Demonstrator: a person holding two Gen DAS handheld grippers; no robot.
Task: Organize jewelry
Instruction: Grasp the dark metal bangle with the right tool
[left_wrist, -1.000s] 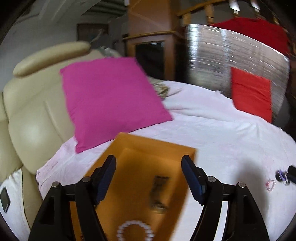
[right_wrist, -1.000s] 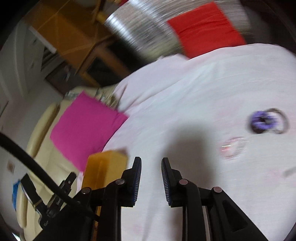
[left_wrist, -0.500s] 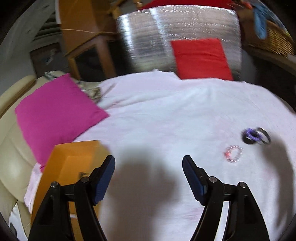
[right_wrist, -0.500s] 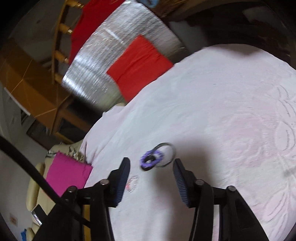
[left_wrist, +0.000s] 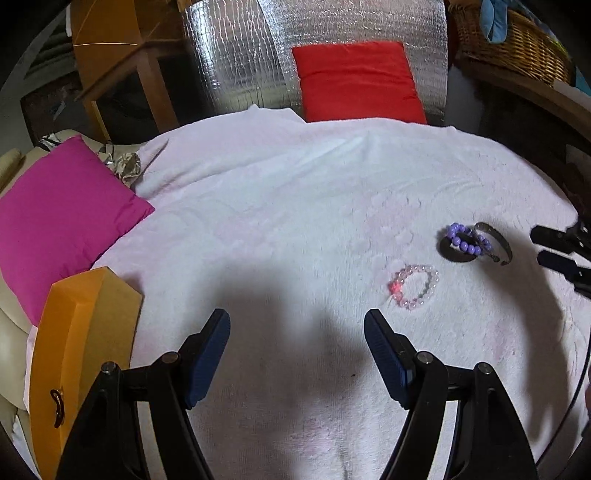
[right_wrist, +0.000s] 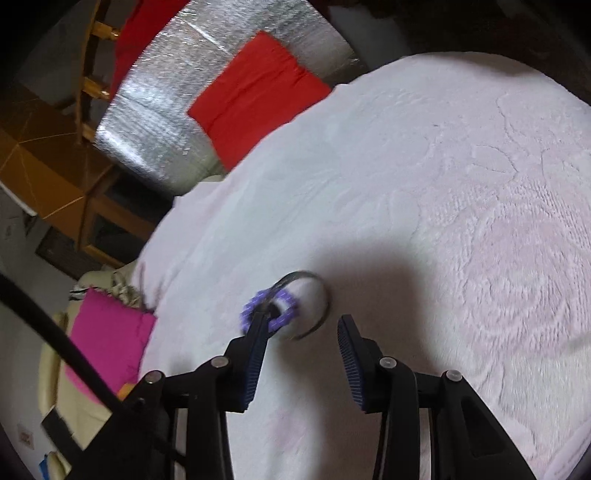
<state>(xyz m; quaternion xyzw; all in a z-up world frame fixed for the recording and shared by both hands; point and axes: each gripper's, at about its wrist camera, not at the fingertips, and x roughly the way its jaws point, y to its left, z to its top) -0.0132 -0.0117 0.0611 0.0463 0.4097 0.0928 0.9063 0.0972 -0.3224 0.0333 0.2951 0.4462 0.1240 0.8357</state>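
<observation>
On the white blanket (left_wrist: 295, 221) lie a purple bead bracelet (left_wrist: 463, 240) on a dark ring, a thin metal bangle (left_wrist: 496, 242) beside it, and a clear pink bead bracelet (left_wrist: 415, 286) nearer me. An orange box (left_wrist: 81, 332) sits at the left edge. My left gripper (left_wrist: 297, 332) is open and empty above the blanket, left of the pink bracelet. My right gripper (right_wrist: 303, 332) is open, its fingers on either side of the purple bracelet (right_wrist: 269, 310) and bangle (right_wrist: 314, 306); it also shows at the right edge of the left wrist view (left_wrist: 554, 247).
A magenta cushion (left_wrist: 55, 214) lies at the left by a beige sofa. A red cushion (left_wrist: 354, 81) leans on a silver foil panel (left_wrist: 240, 51) at the back. A wicker basket (left_wrist: 517, 44) stands back right, wooden furniture back left.
My left gripper swung right, away from over the orange box, to face the bracelets. My right gripper opened wider and moved in until the purple bracelet and bangle lie between its fingers.
</observation>
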